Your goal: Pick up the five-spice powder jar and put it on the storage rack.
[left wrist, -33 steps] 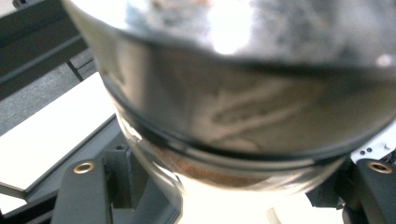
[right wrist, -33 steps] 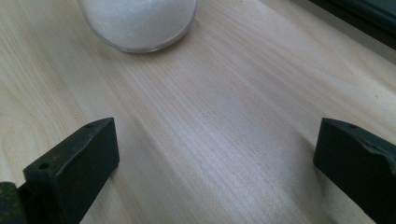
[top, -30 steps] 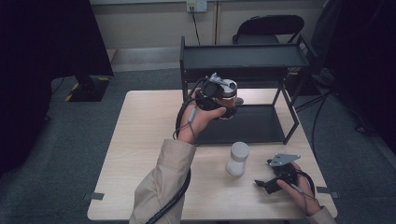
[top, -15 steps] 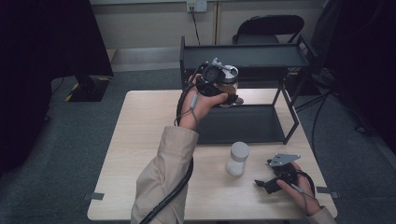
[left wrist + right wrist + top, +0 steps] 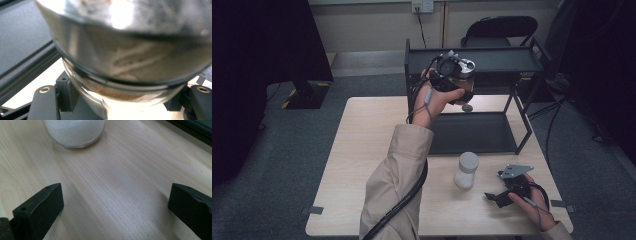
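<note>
My left gripper is shut on a glass jar with a silver lid and brown powder inside, held in the air at the front edge of the black rack's top shelf. In the left gripper view the jar sits very close between the two black jaws of the left gripper. My right gripper rests on the table near the front right corner. Its jaws are open with nothing between them, and the right gripper faces bare wood. A jar of white powder stands just ahead of it.
The two-level black rack stands at the back of the light wooden table; its lower shelf is bare. A small round object lies on the table behind it. A black chair stands beyond the table.
My left hand has lifted the brown-powder jar from in front of the rack's opening up to the top shelf's edge. The right gripper and the white jar have not moved.
</note>
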`<state>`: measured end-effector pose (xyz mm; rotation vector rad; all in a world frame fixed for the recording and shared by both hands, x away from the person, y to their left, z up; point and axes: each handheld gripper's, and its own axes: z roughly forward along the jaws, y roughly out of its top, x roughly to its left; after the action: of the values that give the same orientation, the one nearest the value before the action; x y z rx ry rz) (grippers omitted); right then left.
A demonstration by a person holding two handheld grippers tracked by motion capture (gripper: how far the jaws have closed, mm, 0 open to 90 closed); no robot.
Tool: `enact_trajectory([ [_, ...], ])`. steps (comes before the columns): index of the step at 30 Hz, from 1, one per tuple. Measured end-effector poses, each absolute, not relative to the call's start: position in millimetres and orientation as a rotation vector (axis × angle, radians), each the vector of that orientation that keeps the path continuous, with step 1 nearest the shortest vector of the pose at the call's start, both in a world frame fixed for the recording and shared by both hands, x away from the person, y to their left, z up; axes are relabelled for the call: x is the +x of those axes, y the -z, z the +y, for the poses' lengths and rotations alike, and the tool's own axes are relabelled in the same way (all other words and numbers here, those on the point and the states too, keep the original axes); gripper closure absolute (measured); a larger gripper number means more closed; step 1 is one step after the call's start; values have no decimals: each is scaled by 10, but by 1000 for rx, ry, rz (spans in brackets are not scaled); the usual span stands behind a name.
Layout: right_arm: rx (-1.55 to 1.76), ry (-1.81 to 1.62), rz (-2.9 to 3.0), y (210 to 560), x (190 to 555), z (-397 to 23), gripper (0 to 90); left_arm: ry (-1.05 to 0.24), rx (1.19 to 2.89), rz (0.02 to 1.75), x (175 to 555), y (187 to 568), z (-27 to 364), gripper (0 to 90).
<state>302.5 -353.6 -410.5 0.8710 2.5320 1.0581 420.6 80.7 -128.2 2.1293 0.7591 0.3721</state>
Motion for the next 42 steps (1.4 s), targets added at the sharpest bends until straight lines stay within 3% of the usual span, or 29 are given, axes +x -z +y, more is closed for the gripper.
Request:
enact_trajectory([
  [42,872,-1058,2532,4105,3025,-3536,0,-450,2108,875,4624,812,797,300],
])
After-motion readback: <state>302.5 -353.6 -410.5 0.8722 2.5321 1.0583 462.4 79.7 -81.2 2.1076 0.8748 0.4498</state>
